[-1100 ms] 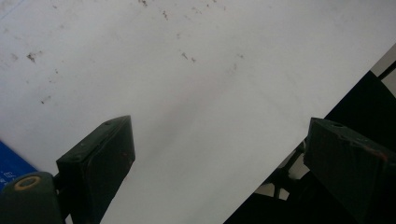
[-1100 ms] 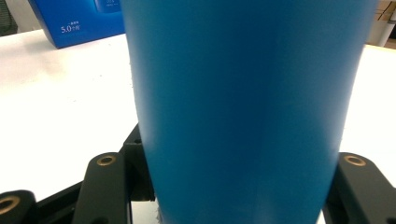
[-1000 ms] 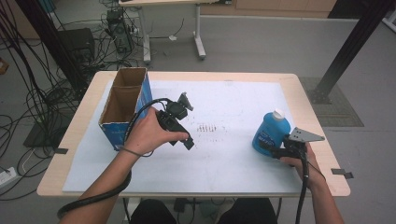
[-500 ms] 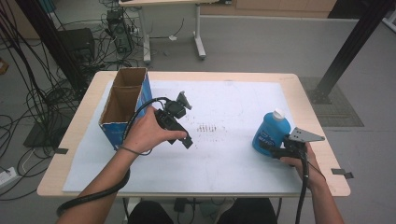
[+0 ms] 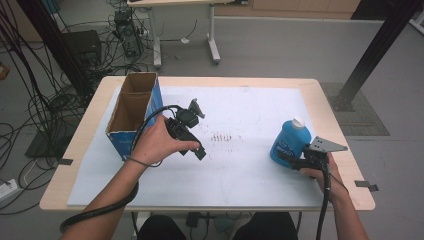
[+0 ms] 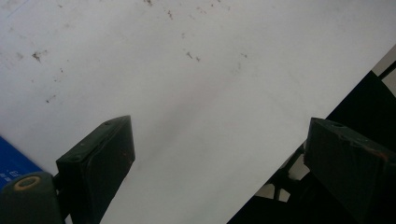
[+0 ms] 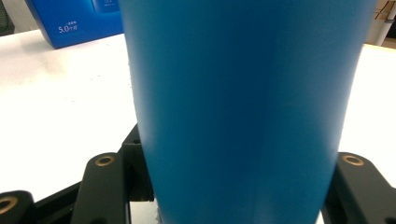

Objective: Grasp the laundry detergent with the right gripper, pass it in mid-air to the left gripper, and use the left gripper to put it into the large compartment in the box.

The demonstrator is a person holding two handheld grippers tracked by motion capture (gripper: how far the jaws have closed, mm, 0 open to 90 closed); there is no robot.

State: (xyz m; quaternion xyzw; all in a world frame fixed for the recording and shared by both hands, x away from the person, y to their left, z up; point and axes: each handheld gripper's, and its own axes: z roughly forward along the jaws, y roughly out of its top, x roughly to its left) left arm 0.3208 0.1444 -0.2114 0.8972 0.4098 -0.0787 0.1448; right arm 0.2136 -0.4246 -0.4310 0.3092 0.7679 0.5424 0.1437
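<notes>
A blue bottle (image 5: 289,141) with a white cap stands upright at the right of the white sheet (image 5: 240,170). My right gripper (image 5: 287,157) is shut on its lower body from the near side. In the right gripper view the bottle (image 7: 243,107) sits close up between the two black jaws, and the right gripper (image 7: 233,186) clamps it on both sides. My left gripper (image 5: 196,145) is held in the left hand just right of the cardboard box. In its own view the left gripper (image 6: 219,158) is open, with bare white sheet (image 6: 187,84) between the jaws.
An open cardboard box (image 5: 134,112) with blue sides stands at the left of the table; its blue side (image 7: 74,23) is seen far off in the right gripper view. Small dark specks (image 5: 225,136) mark the sheet's middle. Cables and a table leg lie on the floor behind.
</notes>
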